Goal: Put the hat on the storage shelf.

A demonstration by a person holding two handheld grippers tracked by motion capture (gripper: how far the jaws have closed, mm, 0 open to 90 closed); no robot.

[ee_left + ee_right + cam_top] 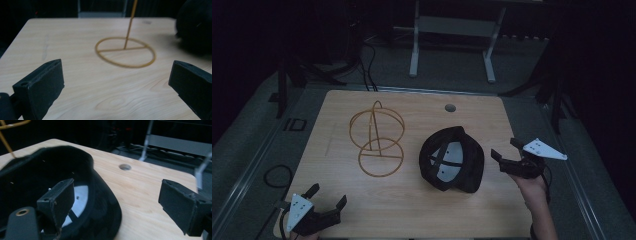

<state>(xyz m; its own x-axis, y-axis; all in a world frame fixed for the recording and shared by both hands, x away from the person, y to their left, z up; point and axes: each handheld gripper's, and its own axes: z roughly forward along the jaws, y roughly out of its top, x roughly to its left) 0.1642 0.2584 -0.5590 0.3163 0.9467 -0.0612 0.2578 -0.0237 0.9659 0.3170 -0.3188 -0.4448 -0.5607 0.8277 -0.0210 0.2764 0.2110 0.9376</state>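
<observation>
A black cap [452, 159] lies upside down right of the table's middle, its white lining showing; the right gripper view shows it [50, 195] close up. A gold wire stand [377, 137] with a round base ring [125, 52] and an upright hoop stands left of the cap. My right gripper [507, 149] is open just right of the cap, its jaws pointing toward it, one jaw over the cap's rim. Near the front left corner, my left gripper [328, 196] is open with nothing between its jaws, facing the stand.
The wooden table [412, 200] has a round cable hole [450, 107] near its far edge. Behind the table stands a white metal frame [452, 40] on the floor. Cables [277, 175] lie on the floor at left.
</observation>
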